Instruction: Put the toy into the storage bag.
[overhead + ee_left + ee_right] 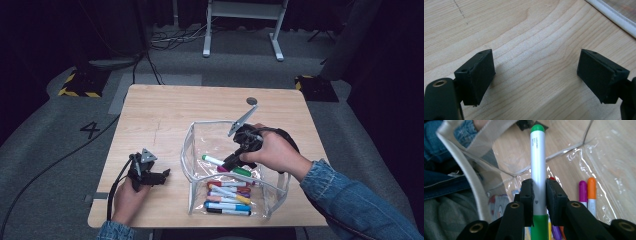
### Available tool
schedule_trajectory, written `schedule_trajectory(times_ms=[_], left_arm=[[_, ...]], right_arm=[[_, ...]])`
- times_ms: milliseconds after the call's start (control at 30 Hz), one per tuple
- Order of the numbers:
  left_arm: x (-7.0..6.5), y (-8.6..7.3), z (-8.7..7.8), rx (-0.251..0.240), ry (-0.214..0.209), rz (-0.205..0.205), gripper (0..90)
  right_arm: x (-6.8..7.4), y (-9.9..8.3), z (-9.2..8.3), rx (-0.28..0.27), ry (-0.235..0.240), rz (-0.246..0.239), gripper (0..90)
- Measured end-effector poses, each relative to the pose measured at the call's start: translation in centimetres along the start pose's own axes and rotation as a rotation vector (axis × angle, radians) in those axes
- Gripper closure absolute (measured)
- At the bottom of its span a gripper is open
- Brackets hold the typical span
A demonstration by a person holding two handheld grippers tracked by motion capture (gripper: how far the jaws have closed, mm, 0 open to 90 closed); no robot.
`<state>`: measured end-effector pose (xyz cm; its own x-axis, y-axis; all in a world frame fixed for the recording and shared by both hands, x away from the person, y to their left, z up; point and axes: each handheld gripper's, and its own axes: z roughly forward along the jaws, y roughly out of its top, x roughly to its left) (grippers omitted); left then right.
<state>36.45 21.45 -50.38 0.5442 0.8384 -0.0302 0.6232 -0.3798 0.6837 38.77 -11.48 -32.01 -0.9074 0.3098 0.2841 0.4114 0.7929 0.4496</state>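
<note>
A clear plastic pouch (189, 150) with a white rim stands open on the wooden table (165, 110); several coloured markers (227, 197) lie in its bottom. My right gripper (231, 162) reaches into the pouch from the right and is shut on a white marker with green ends (214, 160). In the right gripper view the pads clamp the barrel of the green marker (538, 157), which points away over the pouch floor. My left gripper (162, 175) rests low on the table left of the pouch, with its jaws wide apart and nothing between them (536, 75).
A magenta marker (583, 192) and an orange marker (591, 190) lie just right of the held one. The pouch's white rim (611, 15) runs close past the left gripper. A small grey disc (252, 101) sits near the table's far edge.
</note>
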Motion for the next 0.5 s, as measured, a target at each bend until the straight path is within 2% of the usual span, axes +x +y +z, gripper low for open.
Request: schedule_trajectory(times_ms=[267, 500], left_arm=[[0.0, 0.0, 0.0, 0.000, 0.000, 0.000, 14.8], [0.0, 0.0, 0.0, 0.000, -0.001, 0.001, 14.8]], right_arm=[[-0.4, -0.9, 3.2, 0.087, 0.051, -0.028, 76.9], [-1.4, -1.1, 5.4, 0.168, 0.127, 0.006, 76.9]])
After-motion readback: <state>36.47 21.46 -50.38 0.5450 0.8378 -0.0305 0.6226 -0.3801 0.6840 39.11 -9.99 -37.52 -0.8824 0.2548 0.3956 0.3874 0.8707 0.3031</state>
